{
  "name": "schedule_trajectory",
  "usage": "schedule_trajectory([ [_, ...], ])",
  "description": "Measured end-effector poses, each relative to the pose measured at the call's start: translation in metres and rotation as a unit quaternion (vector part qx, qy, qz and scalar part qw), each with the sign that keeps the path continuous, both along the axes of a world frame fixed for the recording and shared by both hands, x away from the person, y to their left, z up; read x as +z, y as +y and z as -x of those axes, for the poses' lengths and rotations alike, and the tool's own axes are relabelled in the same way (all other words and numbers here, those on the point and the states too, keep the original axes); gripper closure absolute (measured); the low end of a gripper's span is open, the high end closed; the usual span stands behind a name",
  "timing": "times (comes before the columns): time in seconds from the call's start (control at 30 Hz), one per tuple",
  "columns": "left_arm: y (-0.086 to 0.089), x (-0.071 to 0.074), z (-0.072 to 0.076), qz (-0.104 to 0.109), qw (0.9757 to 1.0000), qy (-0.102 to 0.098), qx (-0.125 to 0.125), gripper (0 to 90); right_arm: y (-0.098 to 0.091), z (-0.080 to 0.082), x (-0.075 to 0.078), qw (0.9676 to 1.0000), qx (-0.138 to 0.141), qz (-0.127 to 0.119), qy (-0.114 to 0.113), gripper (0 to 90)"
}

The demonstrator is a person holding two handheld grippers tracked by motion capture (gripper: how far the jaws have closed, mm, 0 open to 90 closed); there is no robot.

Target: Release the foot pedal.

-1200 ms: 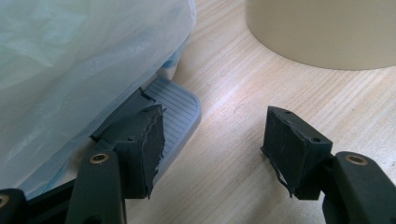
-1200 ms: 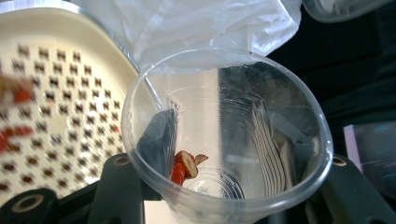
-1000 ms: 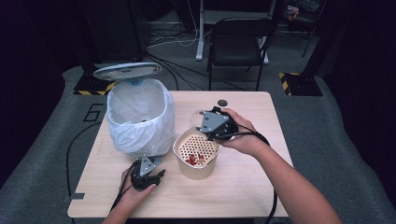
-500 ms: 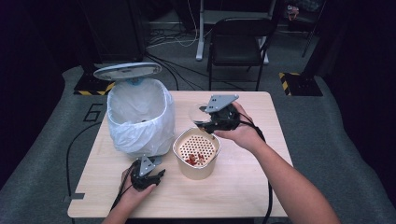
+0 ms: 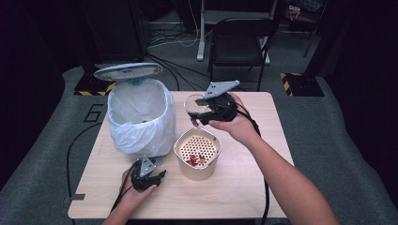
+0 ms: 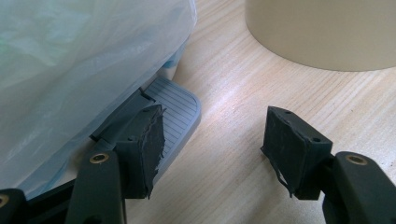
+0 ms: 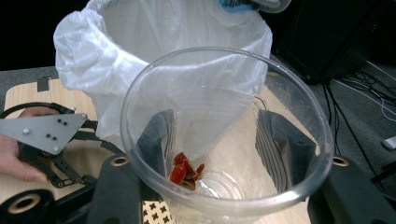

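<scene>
Right claw (image 5: 199, 110): clamped on a clear cup (image 7: 224, 140), one jaw on each side of its wall; held above the surface, beyond the strainer, near the bin.
Cup: tipped, mouth towards the camera on the claw; a few red scraps (image 7: 185, 170) cling near its bottom. I judge it is aimed at the bin so these can be dumped.
Left claw (image 6: 212, 149): jaws apart with nothing between them, though about as close as they seem to go; one jaw rests on the grey pedal (image 6: 175, 109) at the bin's foot, probably pressing it to hold the lid up.
Bin (image 5: 141, 117): white liner, lid (image 5: 127, 71) raised, at the surface's left.
Strainer (image 5: 198, 152): beige tub with perforated insert, red bits inside; just right of the bin, so it likely catches drips.
Surface (image 5: 244, 187): pale wood.
</scene>
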State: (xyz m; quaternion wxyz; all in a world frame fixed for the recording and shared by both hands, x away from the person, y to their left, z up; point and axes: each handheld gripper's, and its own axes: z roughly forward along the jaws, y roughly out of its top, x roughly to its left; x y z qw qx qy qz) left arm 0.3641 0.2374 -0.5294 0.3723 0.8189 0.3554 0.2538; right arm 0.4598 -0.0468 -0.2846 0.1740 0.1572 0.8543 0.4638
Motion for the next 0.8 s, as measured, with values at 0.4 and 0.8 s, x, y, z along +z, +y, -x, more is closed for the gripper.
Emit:
schedule_trajectory([
  [0.4,0.001,0.000,-0.002,-0.008,0.9998,-0.016,-0.006,38.1,0.024,0.001,0.035,0.9996,0.002,-0.023,0.014,47.0],
  [0.8,0.001,0.000,-0.002,-0.007,0.9998,-0.016,-0.006,38.1,0.050,-0.013,0.049,0.9992,0.011,-0.033,0.021,47.0],
])
